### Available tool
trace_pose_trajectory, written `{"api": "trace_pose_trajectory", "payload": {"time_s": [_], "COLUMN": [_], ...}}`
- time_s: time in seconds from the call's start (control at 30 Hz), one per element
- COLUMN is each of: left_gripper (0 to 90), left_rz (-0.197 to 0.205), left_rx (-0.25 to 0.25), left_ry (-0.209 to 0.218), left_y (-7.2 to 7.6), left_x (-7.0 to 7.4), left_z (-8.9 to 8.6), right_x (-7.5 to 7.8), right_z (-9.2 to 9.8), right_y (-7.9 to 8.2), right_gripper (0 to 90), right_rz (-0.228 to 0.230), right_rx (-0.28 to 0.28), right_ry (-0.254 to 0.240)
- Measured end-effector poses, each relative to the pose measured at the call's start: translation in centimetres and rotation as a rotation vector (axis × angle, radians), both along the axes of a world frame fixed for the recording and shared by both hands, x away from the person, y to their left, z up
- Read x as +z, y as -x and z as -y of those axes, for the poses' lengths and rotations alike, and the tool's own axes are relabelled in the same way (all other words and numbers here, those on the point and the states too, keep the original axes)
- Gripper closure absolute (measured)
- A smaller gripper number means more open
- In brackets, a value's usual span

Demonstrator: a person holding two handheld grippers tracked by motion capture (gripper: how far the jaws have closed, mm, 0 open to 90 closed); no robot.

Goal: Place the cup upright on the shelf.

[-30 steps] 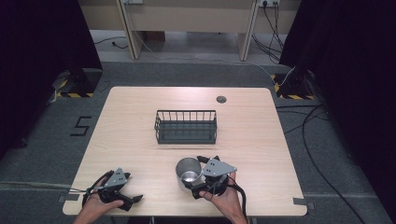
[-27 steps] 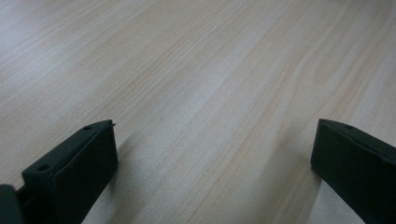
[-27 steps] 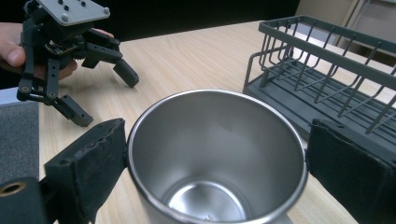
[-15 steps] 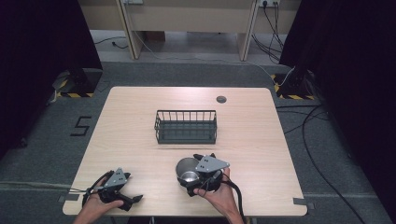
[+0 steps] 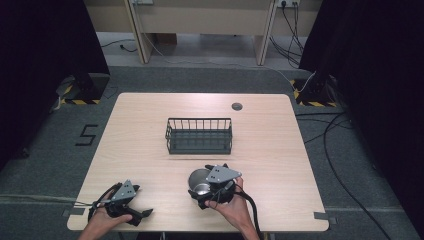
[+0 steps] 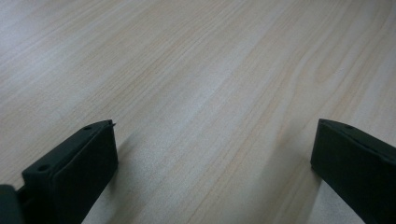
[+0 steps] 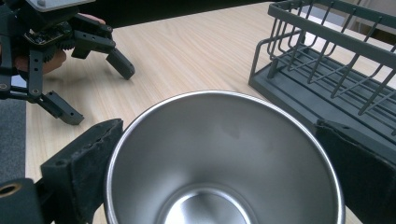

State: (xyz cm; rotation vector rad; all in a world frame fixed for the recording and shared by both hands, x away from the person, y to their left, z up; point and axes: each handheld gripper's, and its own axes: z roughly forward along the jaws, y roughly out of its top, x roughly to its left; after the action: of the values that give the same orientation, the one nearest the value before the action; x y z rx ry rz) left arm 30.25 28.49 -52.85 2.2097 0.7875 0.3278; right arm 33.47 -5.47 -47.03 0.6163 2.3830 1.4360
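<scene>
Right gripper [image 5: 216,192] jaws have just been opening and now straddle the steel cup [image 7: 224,158] at the table's near edge, so a grasp looks imminent. Left gripper [image 5: 131,209] spread, idle. Basket [image 5: 199,135] beyond, likely destination.

Cup [image 7: 224,158] glossy brushed metal; table [image 5: 280,150] matt pale wood; basket [image 5: 199,135] dark wire.

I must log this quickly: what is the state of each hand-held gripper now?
Left hand-held gripper: open, nothing between the jaws.
Right hand-held gripper: jaws wide around the steel cup; grip cannot be told.
</scene>
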Motion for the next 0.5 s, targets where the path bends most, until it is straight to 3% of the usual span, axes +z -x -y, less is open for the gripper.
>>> {"api": "trace_pose_trajectory", "payload": {"time_s": [0.5], "left_gripper": [0.0], "left_rz": [0.0], "left_rx": [-0.001], "left_ry": [0.0], "left_y": [0.0], "left_x": [0.0], "left_z": [0.0], "right_x": [-0.05], "right_z": [0.21], "right_y": [-0.22], "right_gripper": [6.2], "right_rz": [0.008], "right_rx": [0.029], "right_ry": [-0.009]}}
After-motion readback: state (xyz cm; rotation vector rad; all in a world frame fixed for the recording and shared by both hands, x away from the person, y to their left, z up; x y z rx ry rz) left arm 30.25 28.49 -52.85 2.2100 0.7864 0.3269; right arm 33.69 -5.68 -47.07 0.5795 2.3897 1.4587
